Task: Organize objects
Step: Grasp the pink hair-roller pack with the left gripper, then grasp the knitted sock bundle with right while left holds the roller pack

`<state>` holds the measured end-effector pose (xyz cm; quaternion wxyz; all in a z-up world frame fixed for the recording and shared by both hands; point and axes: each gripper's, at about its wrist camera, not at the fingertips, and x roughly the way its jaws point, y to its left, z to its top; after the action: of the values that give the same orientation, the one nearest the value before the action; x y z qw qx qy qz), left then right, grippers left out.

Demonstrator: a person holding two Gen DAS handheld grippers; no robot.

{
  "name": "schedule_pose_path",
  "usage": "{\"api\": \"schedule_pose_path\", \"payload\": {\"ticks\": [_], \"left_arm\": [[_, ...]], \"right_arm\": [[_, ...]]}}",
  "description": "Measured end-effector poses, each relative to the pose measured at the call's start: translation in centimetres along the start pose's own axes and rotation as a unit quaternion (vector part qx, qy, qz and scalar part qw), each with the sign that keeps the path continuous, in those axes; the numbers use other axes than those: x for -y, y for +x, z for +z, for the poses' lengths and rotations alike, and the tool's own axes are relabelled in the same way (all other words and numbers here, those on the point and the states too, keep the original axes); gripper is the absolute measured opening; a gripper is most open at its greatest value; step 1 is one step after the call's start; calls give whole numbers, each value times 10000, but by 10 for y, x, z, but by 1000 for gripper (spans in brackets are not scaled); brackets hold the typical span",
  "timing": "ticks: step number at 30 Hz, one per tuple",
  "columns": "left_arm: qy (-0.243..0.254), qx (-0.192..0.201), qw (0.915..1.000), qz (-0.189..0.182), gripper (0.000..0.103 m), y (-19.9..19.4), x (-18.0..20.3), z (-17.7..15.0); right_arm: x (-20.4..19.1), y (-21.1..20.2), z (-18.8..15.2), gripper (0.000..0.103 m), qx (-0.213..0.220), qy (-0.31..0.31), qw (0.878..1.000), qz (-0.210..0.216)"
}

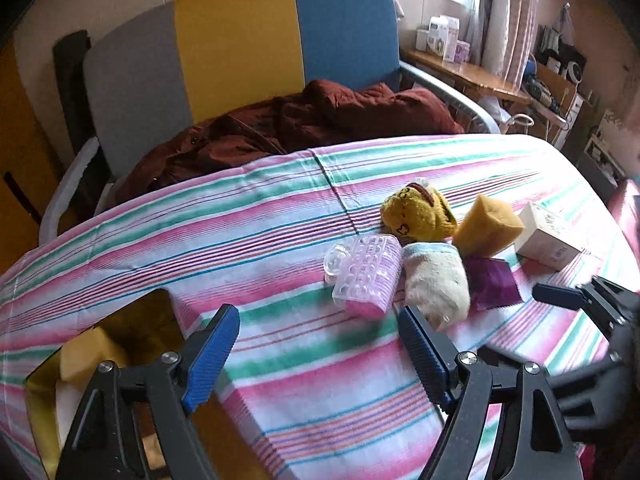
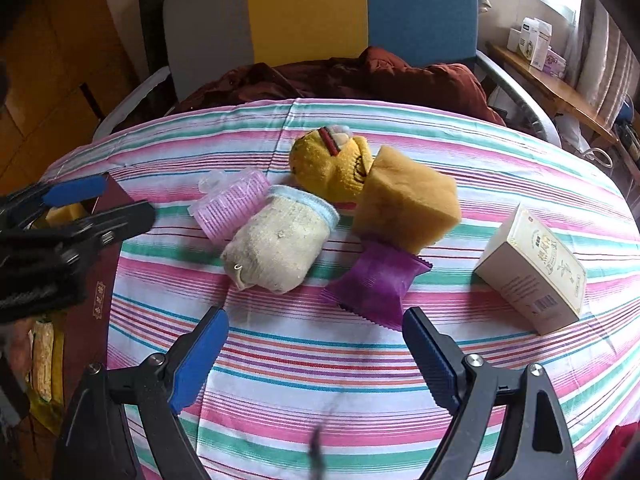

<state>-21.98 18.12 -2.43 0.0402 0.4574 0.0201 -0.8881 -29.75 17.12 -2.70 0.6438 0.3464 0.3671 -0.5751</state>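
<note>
On the striped tablecloth (image 2: 320,360) lie a pink studded pouch (image 1: 366,276) (image 2: 234,204), a cream rolled sock (image 1: 436,282) (image 2: 280,246), a yellow rolled sock (image 1: 418,210) (image 2: 328,164), a tan sponge (image 1: 488,224) (image 2: 406,200), a purple packet (image 1: 492,282) (image 2: 374,284) and a white carton (image 1: 546,238) (image 2: 534,270). My left gripper (image 1: 320,344) is open and empty, just short of the pouch and cream sock. My right gripper (image 2: 316,340) is open and empty, just short of the purple packet. The left gripper also shows in the right wrist view (image 2: 96,200).
A brown box (image 1: 100,360) (image 2: 92,300) holding a yellow sponge (image 1: 86,354) stands at the table's left edge. A grey, yellow and blue chair (image 1: 240,48) with a dark red coat (image 1: 300,124) is behind the table. A cluttered shelf (image 1: 472,76) runs along the right wall.
</note>
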Motion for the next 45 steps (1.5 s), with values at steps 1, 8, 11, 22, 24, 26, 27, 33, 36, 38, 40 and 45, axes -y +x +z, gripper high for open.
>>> {"api": "schedule_pose_path", "payload": {"ticks": [1, 8, 11, 22, 24, 26, 27, 33, 36, 38, 40, 45], "left_arm": [[26, -36, 10000, -13, 81, 4, 1, 2], [427, -313, 9984, -192, 81, 36, 11, 18], [546, -442, 9973, -234, 81, 49, 16, 22], [705, -777, 9923, -654, 58, 78, 23, 31], [665, -740, 9928, -670, 57, 76, 23, 26], [513, -752, 9930, -756, 57, 72, 19, 20], [409, -775, 9929, -810, 57, 69, 18, 17], [142, -892, 9916, -923, 57, 49, 19, -12], [212, -850, 9930, -790, 57, 41, 24, -23], [169, -862, 9928, -819, 57, 35, 25, -30], [195, -843, 9929, -821, 57, 31, 27, -38], [240, -820, 9925, -874, 57, 22, 35, -51]], "right_arm": [[0, 1, 0, 90, -8, -11, 10000, 10], [-2, 3, -2, 90, -92, -1224, 9902, 667], [-2, 3, -2, 90, -103, -1234, 9900, 674], [-1, 7, -1, 90, -171, -1191, 9907, 639], [0, 8, 0, 90, -187, -1172, 9910, 619], [2, 9, 1, 90, -193, -1136, 9915, 610], [4, 10, 2, 90, -199, -1103, 9918, 612], [23, 14, 6, 89, -324, -686, 9950, 647], [33, 14, 9, 89, -331, -409, 9960, 727], [39, 16, 12, 88, -348, -258, 9958, 807], [41, 16, 14, 84, -355, -151, 9940, 1022], [24, 13, 13, 84, -271, -562, 9902, 1247]]}}
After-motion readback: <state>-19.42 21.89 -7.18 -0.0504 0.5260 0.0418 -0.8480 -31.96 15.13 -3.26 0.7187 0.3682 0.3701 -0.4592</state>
